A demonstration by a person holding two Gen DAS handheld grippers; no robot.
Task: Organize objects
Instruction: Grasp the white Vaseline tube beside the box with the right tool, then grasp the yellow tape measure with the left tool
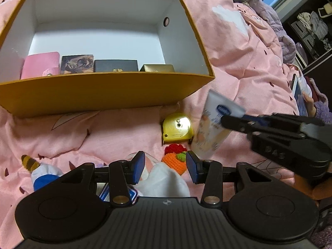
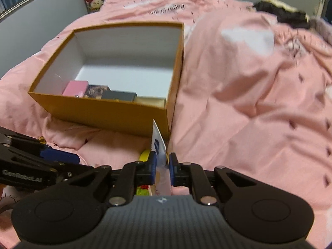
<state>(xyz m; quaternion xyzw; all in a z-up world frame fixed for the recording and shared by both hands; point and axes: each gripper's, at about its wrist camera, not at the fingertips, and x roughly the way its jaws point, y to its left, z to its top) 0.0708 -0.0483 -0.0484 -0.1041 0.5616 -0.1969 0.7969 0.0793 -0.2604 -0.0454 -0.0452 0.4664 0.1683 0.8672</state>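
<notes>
At far left, the box (image 1: pixel 108 95) already has four small cases lined along its near wall. The left gripper (image 1: pixel 165 167) hangs released over a white plush toy (image 1: pixel 164 180), holding nothing. Just right of the tape measure (image 1: pixel 177 129), the right gripper (image 2: pixel 161 167) is clamped on the tube (image 1: pixel 215 124) near its flat crimped end. That thin, slippery grip could let the tube swing or slide out, or clip the box's near corner on the way in.
</notes>
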